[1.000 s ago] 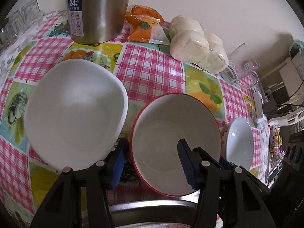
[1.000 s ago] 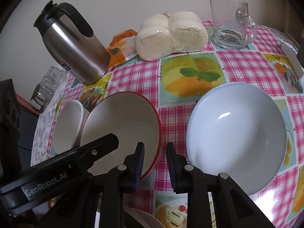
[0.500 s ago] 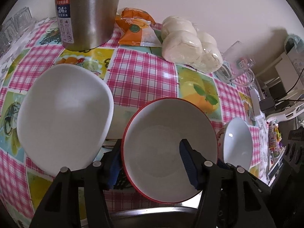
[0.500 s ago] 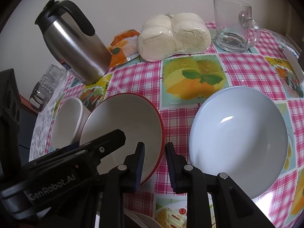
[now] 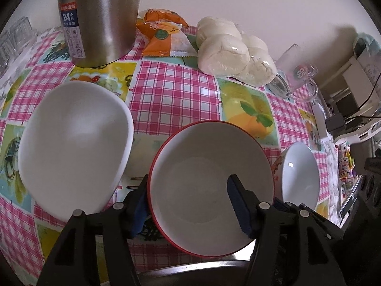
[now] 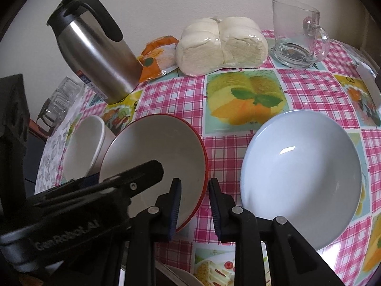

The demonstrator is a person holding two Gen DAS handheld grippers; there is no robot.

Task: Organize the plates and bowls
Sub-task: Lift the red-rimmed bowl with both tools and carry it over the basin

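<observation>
Between the spread fingers of the left gripper (image 5: 190, 200) sits the red-rimmed bowl's (image 5: 204, 166) left wall, ungrasped.

Left tongs (image 5: 190, 202) straddle red-rimmed bowl (image 5: 209, 157) rim, apparently gripping; white bowl (image 5: 71, 143) left; pale-blue bowl (image 5: 300, 174) right.

Bare tablecloth (image 6: 223, 147) lies ahead of my right gripper (image 6: 194, 205), hemmed by red-rimmed bowl (image 6: 154, 152) and blue bowl (image 6: 300, 166).

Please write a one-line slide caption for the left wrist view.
Left gripper straddles the rim of the red-rimmed bowl, between two white bowls.
</observation>
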